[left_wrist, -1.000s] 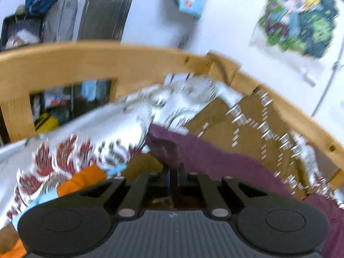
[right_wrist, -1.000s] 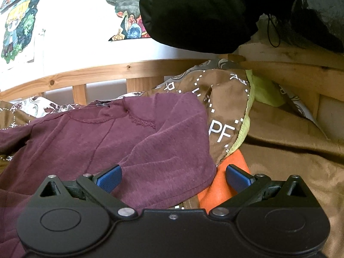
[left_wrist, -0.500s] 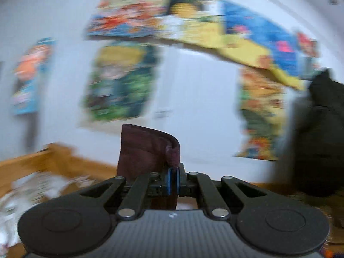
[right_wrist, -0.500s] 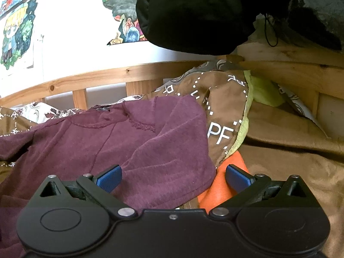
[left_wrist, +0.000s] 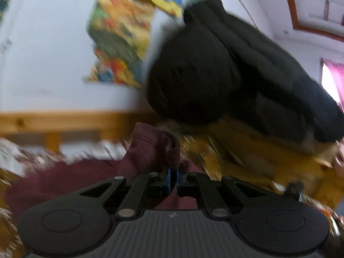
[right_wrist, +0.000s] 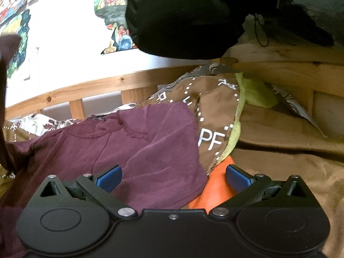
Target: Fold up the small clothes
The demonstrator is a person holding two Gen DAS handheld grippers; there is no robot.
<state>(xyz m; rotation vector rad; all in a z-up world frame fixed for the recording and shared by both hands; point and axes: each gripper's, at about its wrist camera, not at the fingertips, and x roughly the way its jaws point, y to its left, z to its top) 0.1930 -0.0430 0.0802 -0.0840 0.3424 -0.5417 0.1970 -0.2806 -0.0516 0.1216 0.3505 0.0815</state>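
A maroon long-sleeved top (right_wrist: 137, 146) lies spread on the bed, neckline toward the far rail. My left gripper (left_wrist: 173, 181) is shut on the maroon sleeve cuff (left_wrist: 152, 148), which stands up folded over its tips; the picture is motion-blurred. That lifted sleeve (right_wrist: 6, 68) hangs at the left edge of the right wrist view. My right gripper (right_wrist: 173, 177) is open low over the top's right hem, its blue pads (right_wrist: 109, 177) apart, with maroon cloth and an orange cloth (right_wrist: 217, 191) lying between them.
A brown patterned blanket (right_wrist: 210, 111) with a lime-green edge bunches behind the top. A black jacket (right_wrist: 182, 17) hangs over the wooden bed rail (right_wrist: 86, 88). Posters cover the white wall. A tan cover (right_wrist: 290, 154) lies on the right.
My left gripper has lifted the sleeve cuff off the bed and swung it to the right, rolling as it went; the sleeve now shows at the right view's left edge. The right gripper stayed put.
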